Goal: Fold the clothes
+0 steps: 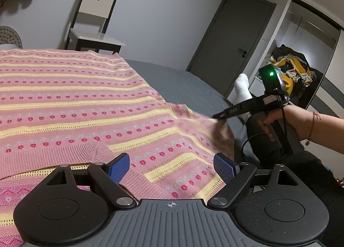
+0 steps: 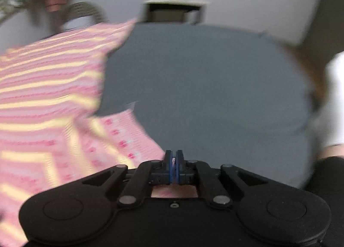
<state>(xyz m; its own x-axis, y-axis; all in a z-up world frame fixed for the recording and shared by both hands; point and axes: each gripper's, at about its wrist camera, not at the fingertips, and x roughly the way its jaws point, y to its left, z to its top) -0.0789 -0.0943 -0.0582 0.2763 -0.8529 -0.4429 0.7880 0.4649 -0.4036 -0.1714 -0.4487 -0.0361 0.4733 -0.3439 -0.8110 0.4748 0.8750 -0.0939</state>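
Note:
A pink knitted sweater [image 1: 75, 100] with yellow stripes and red flower dots lies spread on the grey bed [image 1: 185, 83]. My left gripper [image 1: 172, 167] hovers open just above the sweater's near ribbed edge, its blue pads [image 1: 120, 166] wide apart with knit between them. The right gripper [image 1: 217, 115], held in a hand [image 1: 279, 122], pinches the sweater's right edge and lifts it. In the blurred right wrist view the sweater [image 2: 49, 100] fills the left side, and the right gripper [image 2: 174, 166] is shut with a sliver of pink fabric between its pads.
A white chair [image 1: 96, 21] stands against the far wall beyond the bed. A dark door [image 1: 232, 38] and an open wardrobe holding a pile of clothes [image 1: 290, 68] are at the right. A white-socked foot [image 1: 243, 87] rests at the bed's right edge.

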